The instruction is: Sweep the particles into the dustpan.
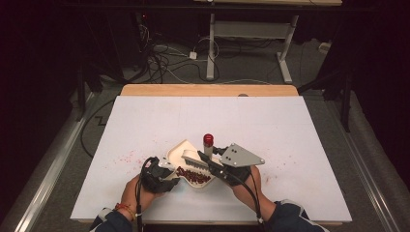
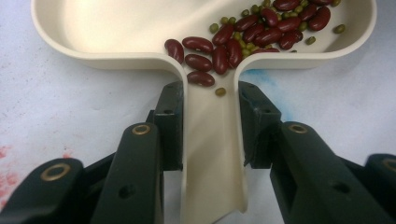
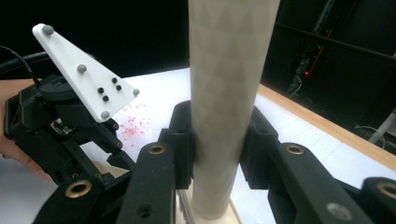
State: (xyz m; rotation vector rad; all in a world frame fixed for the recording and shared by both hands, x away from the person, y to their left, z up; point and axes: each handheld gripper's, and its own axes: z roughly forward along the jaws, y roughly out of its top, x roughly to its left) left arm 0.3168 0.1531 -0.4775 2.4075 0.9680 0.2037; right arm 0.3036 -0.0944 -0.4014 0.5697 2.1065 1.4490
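Beans (image 2: pixel 243 37), red ones and small green ones mixed, are heaped in a cream scoop-shaped tray (image 2: pixel 116 28). The tray's narrow spout (image 2: pixel 212 154) is held tight between the jaws of the left gripper (image 2: pixel 210 121); the jaws are closed onto its two walls. One red bean and one green bean are seen at the top of the spout, so the beans seem to be on their way to being swept or poured out, but most are not moved yet.

A cream brush (image 1: pixel 196 158) is held by the right gripper (image 1: pixel 211 162). In the right gripper view its round handle (image 3: pixel 229 102) is squeezed between jaws that are closed on it. In the high view the bristles are seen resting over the tray, just above the beans. The red knob at the handle's end (image 1: pixel 208 139) is pointed up and away. The job looks only begun: the beans are in one pile, and nearly all the sweeping is left.

The tray is set on a white tabletop (image 1: pixel 270 125), near the front edge. Small red marks (image 1: pixel 126 157) are scattered on the white to the left of the tray. A wooden strip (image 1: pixel 208 90) is seen along the far edge. Beyond it the room is dark, with a grey floor, loose cables (image 1: pixel 164 60) and the white legs of another desk (image 1: pixel 211 48).
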